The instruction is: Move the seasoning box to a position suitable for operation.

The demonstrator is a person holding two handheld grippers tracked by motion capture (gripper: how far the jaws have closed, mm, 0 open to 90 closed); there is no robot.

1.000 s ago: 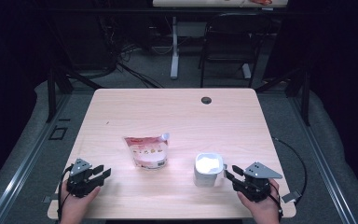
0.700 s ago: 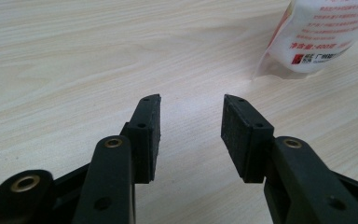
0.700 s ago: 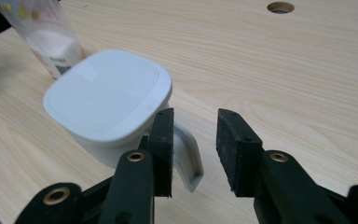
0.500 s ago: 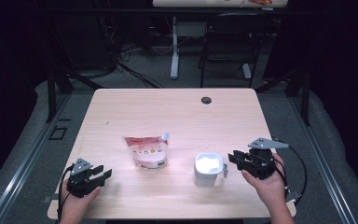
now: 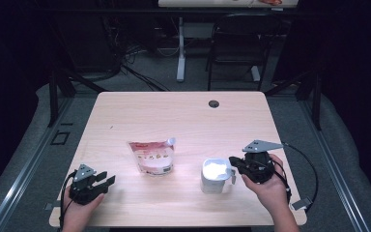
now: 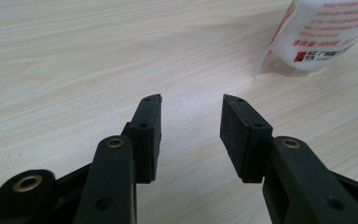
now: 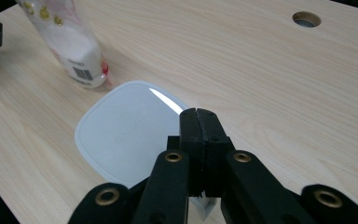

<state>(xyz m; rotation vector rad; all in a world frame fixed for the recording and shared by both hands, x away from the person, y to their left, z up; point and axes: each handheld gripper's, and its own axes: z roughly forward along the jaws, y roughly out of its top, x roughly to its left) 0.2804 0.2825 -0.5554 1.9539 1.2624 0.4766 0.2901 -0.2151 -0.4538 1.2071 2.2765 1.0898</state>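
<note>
A white tub with a smooth white lid stands at the table's front right. A white and red pouch lies left of it, and its barcode end points toward the tub. My right gripper hovers at the tub's right rim. Its jaws have just been closing and now meet, shut, with nothing between them. My left gripper rests low at the front left, open and empty, aimed toward the pouch's corner.
The wooden table has a round cable hole near its far edge, also seen past the right gripper. A desk leg and a chair stand on the floor beyond the table.
The right hand has risen and moved left from the front edge to the tub's rim, and its jaws have closed. The left hand has stayed put.
</note>
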